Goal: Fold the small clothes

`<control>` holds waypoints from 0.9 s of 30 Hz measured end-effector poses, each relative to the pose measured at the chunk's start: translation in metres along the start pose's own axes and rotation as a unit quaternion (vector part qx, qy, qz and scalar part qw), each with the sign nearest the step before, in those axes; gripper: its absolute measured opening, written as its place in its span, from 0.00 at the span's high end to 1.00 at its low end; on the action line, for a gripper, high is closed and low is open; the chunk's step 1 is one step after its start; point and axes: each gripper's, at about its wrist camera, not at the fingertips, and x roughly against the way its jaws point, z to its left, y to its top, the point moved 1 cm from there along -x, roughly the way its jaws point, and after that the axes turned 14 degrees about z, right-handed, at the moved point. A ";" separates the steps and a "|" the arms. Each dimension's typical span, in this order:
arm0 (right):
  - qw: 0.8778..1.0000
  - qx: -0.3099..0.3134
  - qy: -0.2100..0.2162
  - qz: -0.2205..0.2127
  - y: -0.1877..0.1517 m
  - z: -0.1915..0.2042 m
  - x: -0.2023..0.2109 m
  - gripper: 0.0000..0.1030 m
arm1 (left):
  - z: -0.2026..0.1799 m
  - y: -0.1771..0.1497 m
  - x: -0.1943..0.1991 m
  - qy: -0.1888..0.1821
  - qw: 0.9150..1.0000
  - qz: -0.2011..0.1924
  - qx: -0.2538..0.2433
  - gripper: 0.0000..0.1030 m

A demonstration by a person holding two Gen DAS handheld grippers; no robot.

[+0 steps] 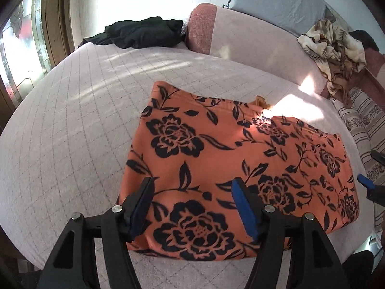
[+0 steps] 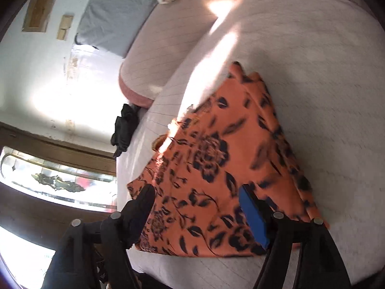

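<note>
Over the near edge of the bed, the left gripper (image 1: 192, 185) hangs with its two fingers spread wide apart and nothing between them; below it lies the orange cloth (image 1: 231, 159). Off to the right, the right gripper (image 2: 197, 192) is likewise released, its fingers well apart above the same cloth, gripping nothing. Its blue pads (image 1: 364, 180) show at the far right edge of the left camera's view, just beside the cloth's right edge.

That orange cloth, printed with black flowers and leaves, lies folded flat in a rough rectangle on the pale quilted bedcover (image 1: 72, 125), close to the near edge. A strip of sunlight crosses its far corner.

Farther off, a long pink bolster (image 1: 259, 38) runs along the far side of the bed, with a grey pillow (image 1: 276, 2) behind it. At the far left, a heap of black clothing (image 1: 142, 32) sits on the cover beside the bolster's end. A crumpled brown-and-cream blanket (image 1: 334, 48) lies at the far right. A window (image 1: 26, 45) with patterned glass stands to the left.
</note>
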 end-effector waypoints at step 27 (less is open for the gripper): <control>0.992 -0.096 -0.002 -0.077 -0.053 -0.043 0.034 0.21 | -0.005 -0.009 -0.037 0.032 0.999 0.024 -0.034 0.28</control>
